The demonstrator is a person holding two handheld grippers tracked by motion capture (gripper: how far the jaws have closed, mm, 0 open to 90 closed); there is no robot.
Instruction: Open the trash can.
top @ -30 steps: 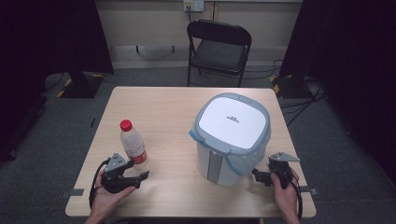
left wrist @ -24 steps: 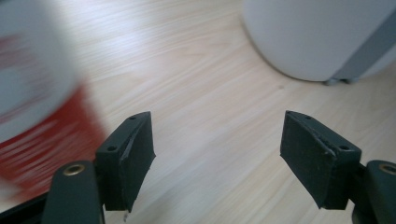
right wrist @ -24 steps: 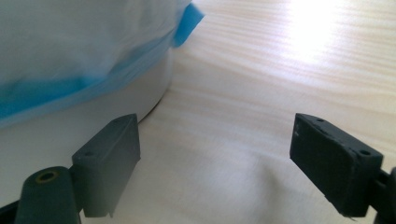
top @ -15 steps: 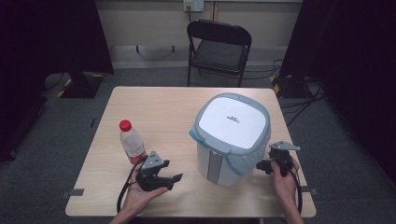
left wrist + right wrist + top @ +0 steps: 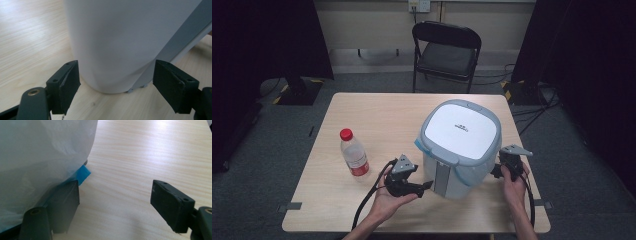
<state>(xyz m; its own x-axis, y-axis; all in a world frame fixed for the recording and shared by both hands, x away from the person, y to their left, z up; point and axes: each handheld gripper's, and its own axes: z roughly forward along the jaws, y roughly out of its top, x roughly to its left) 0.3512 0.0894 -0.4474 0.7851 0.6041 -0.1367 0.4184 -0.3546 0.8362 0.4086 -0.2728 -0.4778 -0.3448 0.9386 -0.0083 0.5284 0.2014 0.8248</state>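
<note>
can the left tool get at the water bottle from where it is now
Probably yes. The bottle stands upright on the table just to the left tool's own left, with bare wood between. But the open tool is aimed at the bin, so the hand would have to turn it around first.

Black folding chair (image 5: pixel 446 47) behind wooden table (image 5: pixel 382 117); grey carpet (image 5: pixel 262 165); dark curtains (image 5: pixel 267 37).

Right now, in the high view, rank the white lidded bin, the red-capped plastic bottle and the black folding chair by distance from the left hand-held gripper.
1. White lidded bin: just right of the left hand-held gripper.
2. Red-capped plastic bottle: to its left.
3. Black folding chair: beyond the table's far edge.
</note>
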